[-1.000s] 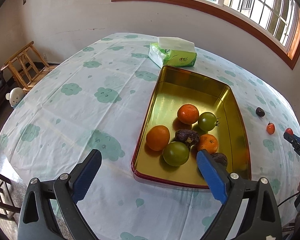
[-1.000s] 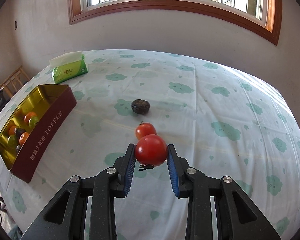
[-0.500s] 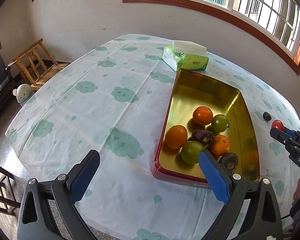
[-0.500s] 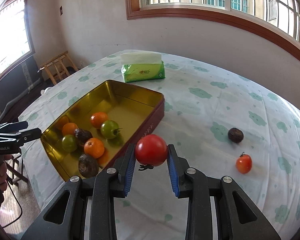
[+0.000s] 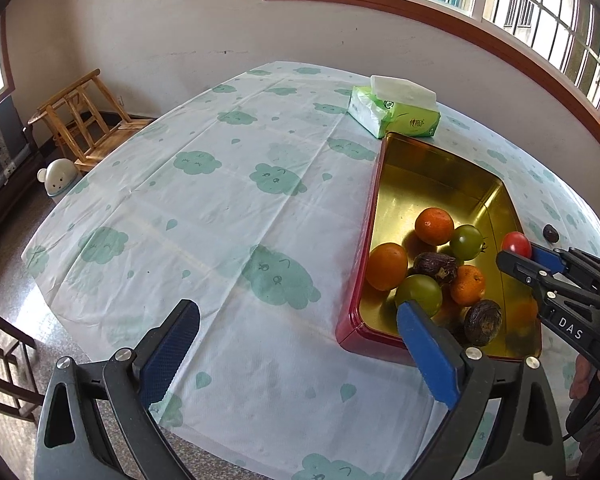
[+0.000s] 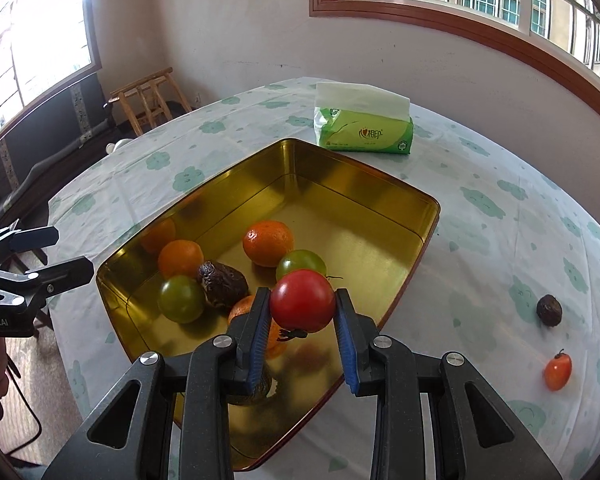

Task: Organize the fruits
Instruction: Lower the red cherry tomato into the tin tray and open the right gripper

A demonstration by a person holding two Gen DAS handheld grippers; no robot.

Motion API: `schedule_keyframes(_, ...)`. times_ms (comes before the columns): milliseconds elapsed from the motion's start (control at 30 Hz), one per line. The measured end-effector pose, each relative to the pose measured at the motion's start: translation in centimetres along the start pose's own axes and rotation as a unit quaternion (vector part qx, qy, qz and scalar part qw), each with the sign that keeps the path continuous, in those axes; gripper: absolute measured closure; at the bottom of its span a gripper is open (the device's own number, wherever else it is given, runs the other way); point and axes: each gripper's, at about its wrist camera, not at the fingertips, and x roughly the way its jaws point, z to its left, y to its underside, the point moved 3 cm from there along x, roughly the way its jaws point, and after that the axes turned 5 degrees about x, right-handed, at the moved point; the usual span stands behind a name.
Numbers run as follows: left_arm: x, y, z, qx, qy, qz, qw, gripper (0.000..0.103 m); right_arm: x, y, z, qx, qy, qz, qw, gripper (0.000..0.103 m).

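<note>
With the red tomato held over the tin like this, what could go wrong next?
1. The right hand-held gripper holds the red tomato above packed fruit; released here, it could land on the green tomato and bruise.
2. A dark fruit and small orange-red tomato lie outside the gold tin and could be missed.

Tin (image 6: 428, 216): polished gold metal inside, mirror-glossy, red lacquer outside. Tomato (image 6: 302, 300): smooth, shiny skin. Worktop cloth (image 5: 236, 216): thin, creased, slightly sheeny plastic sheet. Tissue pack (image 6: 364, 132): glossy film, matt paper. Stool (image 5: 80, 120): bare wood.
</note>
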Motion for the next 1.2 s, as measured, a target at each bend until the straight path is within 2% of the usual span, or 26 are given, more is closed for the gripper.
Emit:
schedule_keyframes(433,0.2,0.1,0.7,-0.007,-0.009,0.003,0.9999,0.005,1.9,0.1,0.2,-0.003,0.009,0.017,1.0,0.071)
schedule_keyframes(1200,0.0,0.1,0.3,-0.005,-0.004,0.004,1.0,0.005,2.0,0.5,0.0,0.005,0.009,0.016,1.0,0.069)
